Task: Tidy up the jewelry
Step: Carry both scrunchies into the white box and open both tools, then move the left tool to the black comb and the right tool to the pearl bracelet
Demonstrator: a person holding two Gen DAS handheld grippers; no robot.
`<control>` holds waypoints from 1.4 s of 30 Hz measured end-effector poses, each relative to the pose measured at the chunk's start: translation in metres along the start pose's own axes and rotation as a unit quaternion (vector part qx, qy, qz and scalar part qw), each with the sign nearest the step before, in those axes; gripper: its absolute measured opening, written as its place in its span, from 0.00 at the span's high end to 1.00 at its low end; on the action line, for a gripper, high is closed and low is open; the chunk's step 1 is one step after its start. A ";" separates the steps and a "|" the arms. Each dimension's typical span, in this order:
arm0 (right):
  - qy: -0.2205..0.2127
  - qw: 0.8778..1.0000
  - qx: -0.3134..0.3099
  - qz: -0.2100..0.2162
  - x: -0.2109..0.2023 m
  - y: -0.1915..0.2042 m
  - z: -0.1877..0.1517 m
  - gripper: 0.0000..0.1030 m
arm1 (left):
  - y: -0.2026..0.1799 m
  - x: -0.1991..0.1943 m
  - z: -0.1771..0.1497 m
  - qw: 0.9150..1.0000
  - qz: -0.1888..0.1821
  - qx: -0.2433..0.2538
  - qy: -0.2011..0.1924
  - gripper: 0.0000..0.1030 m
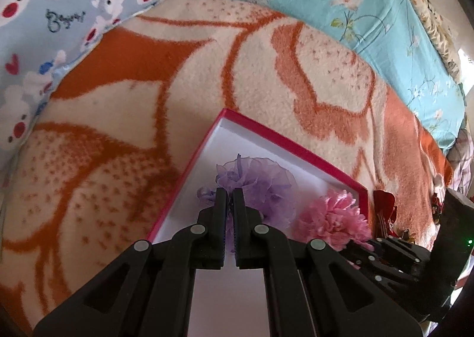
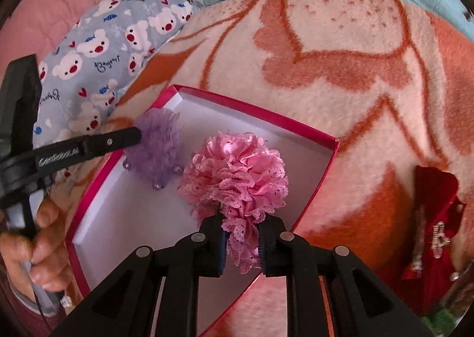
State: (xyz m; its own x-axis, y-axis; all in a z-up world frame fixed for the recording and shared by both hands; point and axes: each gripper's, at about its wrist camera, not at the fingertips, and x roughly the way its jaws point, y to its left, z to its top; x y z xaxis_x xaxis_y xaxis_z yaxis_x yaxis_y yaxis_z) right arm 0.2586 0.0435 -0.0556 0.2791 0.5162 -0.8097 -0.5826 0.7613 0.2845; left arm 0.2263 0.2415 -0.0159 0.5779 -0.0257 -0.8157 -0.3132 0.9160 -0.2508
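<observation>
bedroom: blanket [image 1: 237, 76], pillow [image 1: 44, 11]

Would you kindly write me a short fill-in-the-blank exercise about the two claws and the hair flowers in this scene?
1. The left claw is shut on the ____ gauze hair flower.
2. The right claw is shut on the ____ lace hair flower.
3. Both flowers are over the shallow red-rimmed box, whose inside is ____.
4. The box rests on a fleecy cream and ____ blanket.

Missing words: purple; pink; white; orange
</observation>
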 end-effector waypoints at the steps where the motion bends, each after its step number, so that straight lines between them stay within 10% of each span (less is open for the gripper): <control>1: 0.001 1.000 -0.001 -0.005 -0.002 -0.003 -0.001 0.85 | -0.003 0.003 -0.001 1.000 -0.001 0.001 0.004 0.97; 6: 0.011 1.000 0.013 0.007 -0.007 -0.014 0.001 0.81 | -0.014 0.011 -0.002 1.000 0.004 0.011 0.015 0.95; 13: -0.007 1.000 0.017 0.011 -0.021 -0.010 0.003 0.51 | -0.012 0.004 -0.003 1.000 0.014 0.003 0.017 0.58; 42: -0.075 0.993 0.088 -0.013 -0.162 -0.057 -0.110 0.50 | -0.087 -0.113 -0.123 0.997 -0.055 0.055 0.004 0.48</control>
State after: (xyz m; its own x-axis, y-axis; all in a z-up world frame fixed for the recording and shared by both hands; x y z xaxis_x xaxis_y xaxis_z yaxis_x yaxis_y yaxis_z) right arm 0.1627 -0.1268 0.0030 0.4104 0.5381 -0.7362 -0.4349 0.8251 0.3606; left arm 0.0957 0.1156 0.0343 0.5984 -0.1310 -0.7904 -0.1634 0.9459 -0.2805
